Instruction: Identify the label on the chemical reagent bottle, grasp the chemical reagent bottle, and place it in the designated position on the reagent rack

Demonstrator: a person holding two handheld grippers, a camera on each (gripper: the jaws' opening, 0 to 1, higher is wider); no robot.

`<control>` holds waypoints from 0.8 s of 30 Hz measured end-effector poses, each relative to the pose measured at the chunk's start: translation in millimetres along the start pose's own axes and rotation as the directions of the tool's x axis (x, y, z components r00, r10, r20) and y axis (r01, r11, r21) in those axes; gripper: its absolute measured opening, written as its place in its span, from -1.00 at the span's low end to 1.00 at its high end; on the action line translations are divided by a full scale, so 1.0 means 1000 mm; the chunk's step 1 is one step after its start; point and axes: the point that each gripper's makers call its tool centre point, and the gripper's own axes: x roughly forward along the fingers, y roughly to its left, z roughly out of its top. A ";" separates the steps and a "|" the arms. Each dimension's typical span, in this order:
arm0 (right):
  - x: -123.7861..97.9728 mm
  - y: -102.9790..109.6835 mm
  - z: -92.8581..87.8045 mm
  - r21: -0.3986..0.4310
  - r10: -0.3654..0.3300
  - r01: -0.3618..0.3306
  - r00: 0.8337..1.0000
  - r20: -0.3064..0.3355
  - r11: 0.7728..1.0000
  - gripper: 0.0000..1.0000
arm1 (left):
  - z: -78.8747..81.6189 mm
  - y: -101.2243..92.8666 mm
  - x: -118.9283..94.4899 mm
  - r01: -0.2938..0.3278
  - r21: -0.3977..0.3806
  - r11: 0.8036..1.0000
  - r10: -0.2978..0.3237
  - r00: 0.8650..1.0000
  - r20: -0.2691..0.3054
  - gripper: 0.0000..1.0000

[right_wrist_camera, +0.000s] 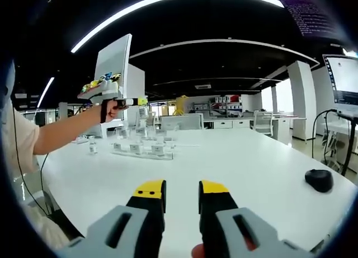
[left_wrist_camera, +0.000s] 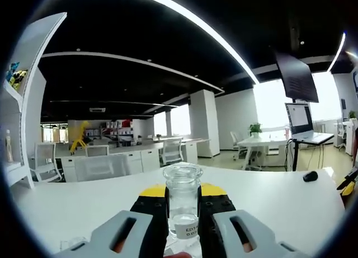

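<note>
My left gripper (left_wrist_camera: 183, 213) is clamped round the body of a small clear glass bottle (left_wrist_camera: 183, 199), upright above the white table (left_wrist_camera: 268, 199), light but smooth, slippery and breakable, so I judge mid-body safest, while my right gripper (right_wrist_camera: 182, 205) hangs open

The left claw (left_wrist_camera: 183, 213) has its jaws closed in against the sides of the glass reagent bottle (left_wrist_camera: 183, 205), holding it upright above the bench. The right claw (right_wrist_camera: 182, 205) hangs over the bench's near edge, jaws parted. In the right gripper view, the person's forearm (right_wrist_camera: 67, 130) reaches out level, hand gripping the left claw's handle.
</note>
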 end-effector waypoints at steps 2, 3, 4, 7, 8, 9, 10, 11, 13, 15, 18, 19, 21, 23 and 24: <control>0.000 0.000 0.000 0.010 0.004 -0.004 1.000 -0.001 1.000 -0.54 | 0.002 0.001 0.000 -0.005 0.002 1.000 0.005 1.000 0.006 -0.64; 0.001 0.000 -0.001 0.011 0.004 -0.004 1.000 -0.003 1.000 -0.54 | 0.002 0.001 0.000 -0.007 0.002 1.000 0.007 1.000 0.007 -0.64; 0.001 0.000 0.000 0.009 0.006 -0.006 1.000 -0.010 1.000 -0.54 | 0.003 0.003 -0.001 -0.012 0.004 1.000 0.012 1.000 0.008 -0.64; 0.001 0.003 0.001 0.004 0.012 -0.012 1.000 -0.024 1.000 -0.54 | 0.005 0.007 -0.003 -0.022 0.006 1.000 0.022 1.000 0.011 -0.64; 0.001 0.004 0.002 -0.002 0.014 -0.014 0.999 -0.029 1.000 -0.54 | 0.006 0.010 -0.003 -0.025 0.002 1.000 0.025 1.000 0.012 -0.64; 0.001 0.004 0.003 -0.005 0.015 -0.015 0.999 -0.033 1.000 -0.54 | 0.006 0.012 -0.003 -0.029 -0.001 1.000 0.029 0.999 0.012 -0.64; 0.001 0.005 0.004 -0.007 0.014 -0.014 0.999 -0.035 1.000 -0.54 | 0.005 0.014 -0.004 -0.034 -0.005 0.999 0.034 0.999 0.012 -0.64; 0.000 0.006 0.005 -0.009 0.013 -0.013 0.999 -0.037 1.000 -0.54 | 0.005 0.015 -0.003 -0.038 -0.011 0.999 0.038 0.999 0.010 -0.64; 0.000 0.006 0.008 -0.015 0.010 -0.010 0.999 -0.036 1.000 -0.54 | 0.004 0.015 -0.003 -0.037 -0.005 0.999 0.037 0.999 0.006 -0.64; -0.001 0.007 0.010 -0.017 0.005 -0.006 0.999 -0.034 1.000 -0.54 | 0.003 0.015 -0.002 -0.034 0.000 0.999 0.034 0.999 0.005 -0.64; -0.003 0.006 0.013 -0.024 -0.002 0.002 1.000 -0.028 1.000 -0.54 | 0.003 0.014 -0.002 -0.033 -0.003 0.999 0.033 0.999 0.008 -0.64; -0.003 0.006 0.014 -0.026 -0.006 0.005 1.000 -0.026 1.000 -0.54 | 0.004 0.013 -0.002 -0.031 -0.001 1.000 0.031 0.999 0.010 -0.64; -0.005 0.006 0.017 -0.031 -0.012 0.012 1.000 -0.019 0.999 -0.54 | 0.006 0.012 -0.002 -0.025 -0.002 1.000 0.025 1.000 0.016 -0.64; -0.007 0.006 0.020 -0.031 -0.016 0.016 1.000 -0.010 0.999 -0.55 | 0.008 0.010 -0.002 -0.020 -0.001 1.000 0.020 1.000 0.021 -0.64; -0.008 0.006 0.021 -0.036 -0.018 0.018 1.000 -0.008 0.999 -0.55 | 0.009 0.010 -0.001 -0.019 0.001 1.000 0.019 0.999 0.026 -0.64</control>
